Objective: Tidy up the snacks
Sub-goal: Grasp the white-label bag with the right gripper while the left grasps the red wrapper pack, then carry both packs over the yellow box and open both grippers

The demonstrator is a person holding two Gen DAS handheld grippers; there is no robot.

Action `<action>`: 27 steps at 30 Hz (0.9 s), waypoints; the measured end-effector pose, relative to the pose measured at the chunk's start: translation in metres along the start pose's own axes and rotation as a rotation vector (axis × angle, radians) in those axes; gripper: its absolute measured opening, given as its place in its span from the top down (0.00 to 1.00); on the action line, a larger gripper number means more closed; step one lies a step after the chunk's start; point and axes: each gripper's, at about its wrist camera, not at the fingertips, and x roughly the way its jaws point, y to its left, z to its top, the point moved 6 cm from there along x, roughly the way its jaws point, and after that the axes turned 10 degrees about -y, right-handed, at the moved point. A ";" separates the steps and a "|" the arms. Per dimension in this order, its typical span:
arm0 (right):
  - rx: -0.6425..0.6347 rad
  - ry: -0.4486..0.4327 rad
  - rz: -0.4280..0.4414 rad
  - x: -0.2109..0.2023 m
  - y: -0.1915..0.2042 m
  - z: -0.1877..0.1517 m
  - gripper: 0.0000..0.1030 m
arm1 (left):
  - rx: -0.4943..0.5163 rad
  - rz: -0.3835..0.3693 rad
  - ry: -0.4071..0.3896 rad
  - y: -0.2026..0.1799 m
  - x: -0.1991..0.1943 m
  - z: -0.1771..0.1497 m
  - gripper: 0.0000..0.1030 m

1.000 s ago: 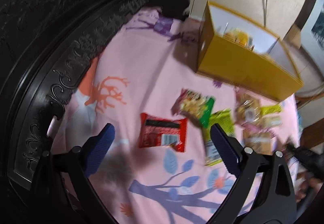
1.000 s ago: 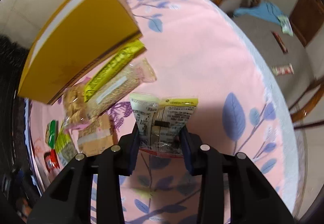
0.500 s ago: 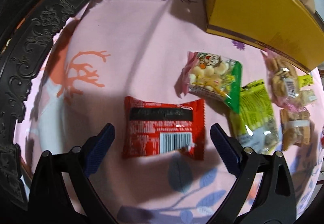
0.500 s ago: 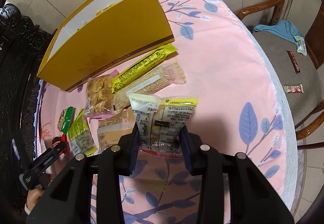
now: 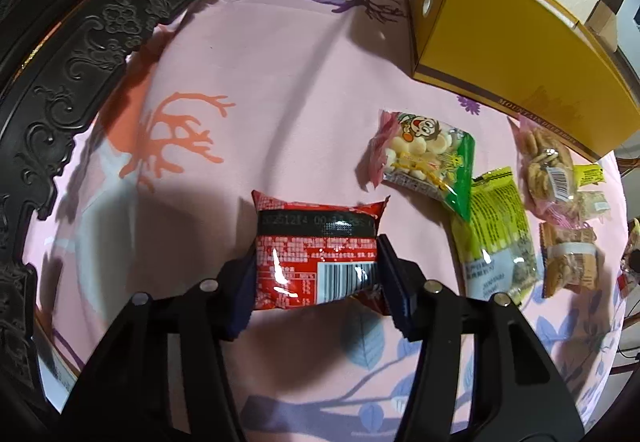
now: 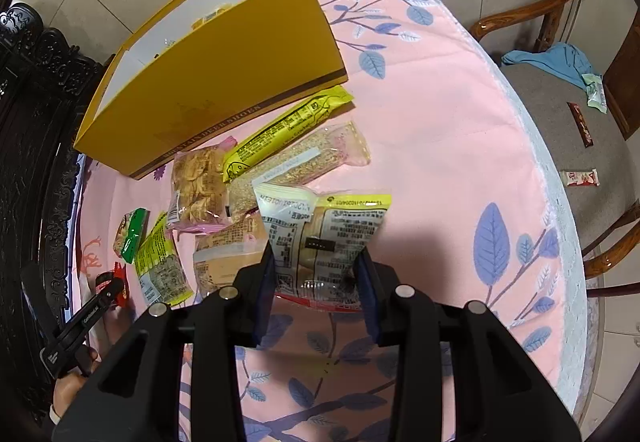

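Left claw (image 5: pixel 316 274) closing on a glossy red foil snack packet with a barcode panel (image 5: pixel 316 250), blue pads at both short sides, packet low on the pink leaf-printed cloth of the worktop (image 5: pixel 260 82). Right claw (image 6: pixel 316 274) clenched on a clear-and-yellow printed plastic snack pouch (image 6: pixel 324 230), held above the cloth, near the other packets. Open yellow cardboard box with white interior (image 6: pixel 224 58) standing at the far side of the worktop, a loose row of other wrapped snacks between box and claws. Likely light, soft and air-puffed, both packets; slick film, prone to sliding or twisting out under a shallow pinch. Best taken across the filled middle, not by the crimped seam; gentle squeeze only, contents probably crushable. Next, presumably, into the box.
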 end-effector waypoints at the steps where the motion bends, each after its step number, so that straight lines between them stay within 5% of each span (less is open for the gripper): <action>1: -0.001 -0.001 0.003 -0.001 0.001 0.000 0.64 | -0.003 -0.004 -0.004 0.000 -0.004 -0.001 0.47; 12: -0.018 -0.047 0.030 -0.016 0.011 0.006 0.64 | -0.003 -0.072 -0.087 -0.013 -0.060 0.008 0.47; 27: -0.041 -0.185 0.119 -0.056 0.041 0.054 0.63 | 0.038 -0.241 -0.312 -0.077 -0.129 0.098 0.47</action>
